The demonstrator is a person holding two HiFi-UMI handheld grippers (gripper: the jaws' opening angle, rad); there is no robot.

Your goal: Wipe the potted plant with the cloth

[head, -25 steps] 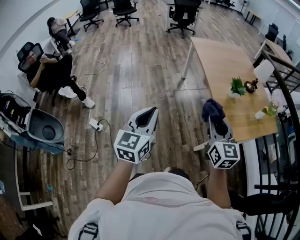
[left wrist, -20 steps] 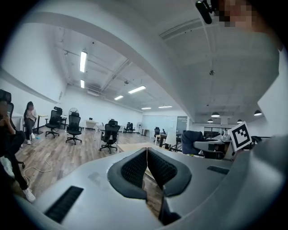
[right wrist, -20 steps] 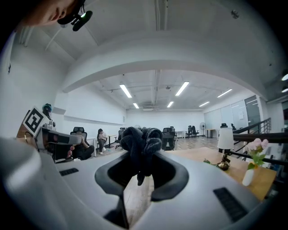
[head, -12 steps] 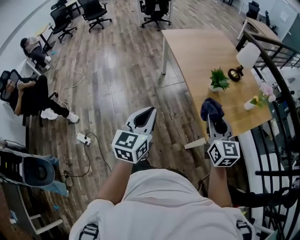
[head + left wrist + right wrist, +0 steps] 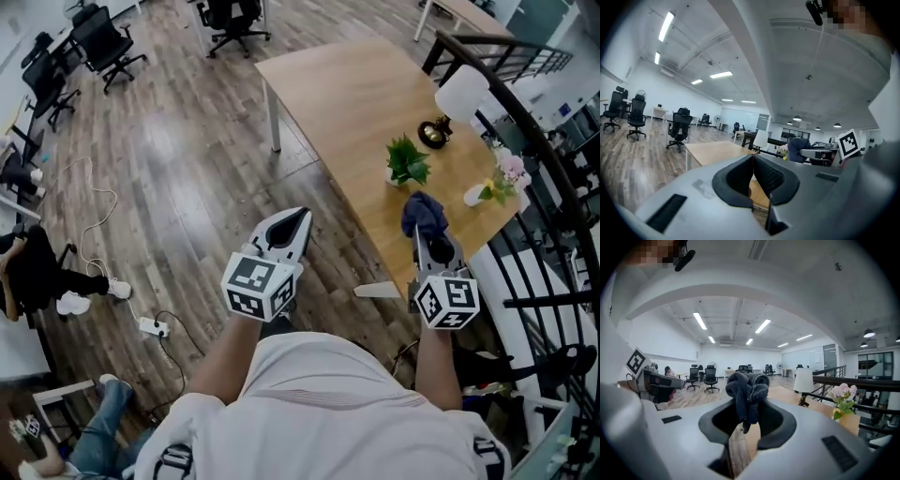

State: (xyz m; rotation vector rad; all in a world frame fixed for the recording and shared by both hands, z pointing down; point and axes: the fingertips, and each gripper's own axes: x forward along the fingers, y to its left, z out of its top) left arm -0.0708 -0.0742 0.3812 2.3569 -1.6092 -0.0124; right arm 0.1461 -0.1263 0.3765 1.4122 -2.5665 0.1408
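A small green potted plant (image 5: pixel 406 161) in a white pot stands on the light wooden table (image 5: pixel 347 94), towards its right side. My right gripper (image 5: pixel 425 228) is shut on a dark blue cloth (image 5: pixel 424 212), which bunches above its tips just short of the plant, over the table's near edge. In the right gripper view the cloth (image 5: pixel 747 390) hangs between the jaws. My left gripper (image 5: pixel 298 217) is shut and empty, out over the wood floor left of the table. In the left gripper view its jaws (image 5: pixel 753 161) meet with nothing between them.
A white-shaded lamp (image 5: pixel 462 94) and a vase of pink flowers (image 5: pixel 497 178) stand on the table beyond the plant. A black railing (image 5: pixel 525 112) runs along the table's right side. Office chairs (image 5: pixel 230 14) stand at the far end. A cable and power strip (image 5: pixel 150 326) lie on the floor.
The view has swung towards the table, which now lies ahead and closer. Both grippers moved along with it; the cloth now sits near the plant, still held in the right gripper.
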